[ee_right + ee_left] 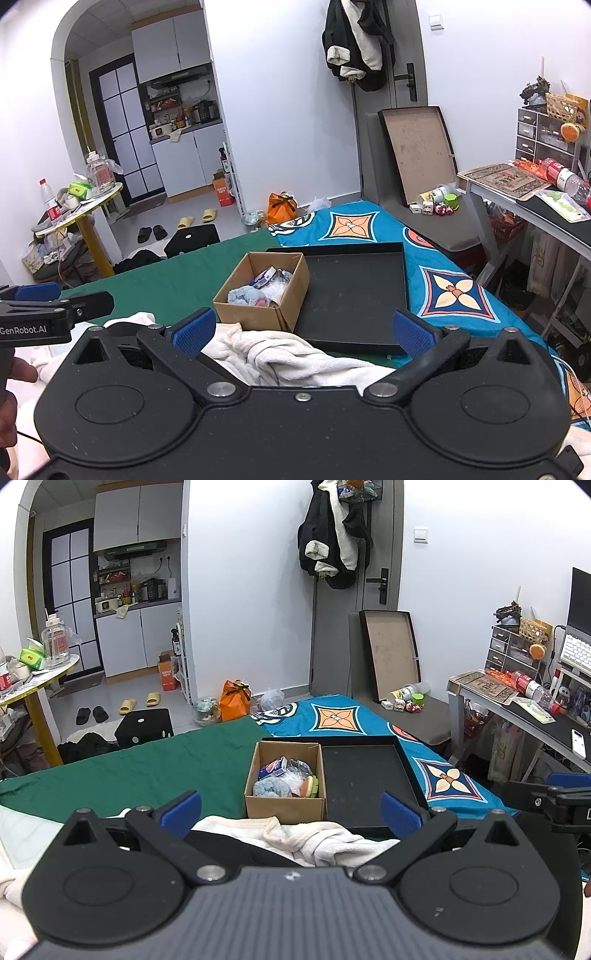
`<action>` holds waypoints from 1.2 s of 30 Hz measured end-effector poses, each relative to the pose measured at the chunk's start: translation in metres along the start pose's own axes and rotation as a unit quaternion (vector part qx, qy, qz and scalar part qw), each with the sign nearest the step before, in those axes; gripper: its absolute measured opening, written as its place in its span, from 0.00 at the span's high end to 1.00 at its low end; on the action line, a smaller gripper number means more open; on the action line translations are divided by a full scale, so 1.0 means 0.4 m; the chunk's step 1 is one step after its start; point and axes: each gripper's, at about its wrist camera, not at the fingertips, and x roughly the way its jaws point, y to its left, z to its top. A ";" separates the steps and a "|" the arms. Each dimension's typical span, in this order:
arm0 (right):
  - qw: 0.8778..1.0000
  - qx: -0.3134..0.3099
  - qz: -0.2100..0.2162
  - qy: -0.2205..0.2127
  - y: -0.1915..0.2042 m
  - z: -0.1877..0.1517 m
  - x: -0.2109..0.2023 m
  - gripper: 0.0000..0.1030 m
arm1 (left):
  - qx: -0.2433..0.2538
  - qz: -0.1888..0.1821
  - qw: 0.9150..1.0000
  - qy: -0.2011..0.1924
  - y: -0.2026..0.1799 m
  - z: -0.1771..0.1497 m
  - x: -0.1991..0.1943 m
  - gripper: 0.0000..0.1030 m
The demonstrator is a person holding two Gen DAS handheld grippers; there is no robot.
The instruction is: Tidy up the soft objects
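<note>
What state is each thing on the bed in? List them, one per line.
Cardboard box: open, holding soft items.
Black tray: empty, touching the box's right side.
White towel: crumpled in front of the box.
Left tool: open, holding nothing.
Right tool: open, holding nothing.
</note>
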 end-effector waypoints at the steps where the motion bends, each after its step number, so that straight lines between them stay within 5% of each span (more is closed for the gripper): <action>1: 1.000 0.000 0.000 0.001 0.001 -0.001 0.001 0.00 | 0.000 0.000 1.000 0.000 0.000 0.000 0.000 0.01; 36: 1.000 0.003 -0.007 -0.001 0.003 -0.001 0.008 0.00 | 0.000 0.001 1.000 0.001 0.006 -0.010 0.006 0.01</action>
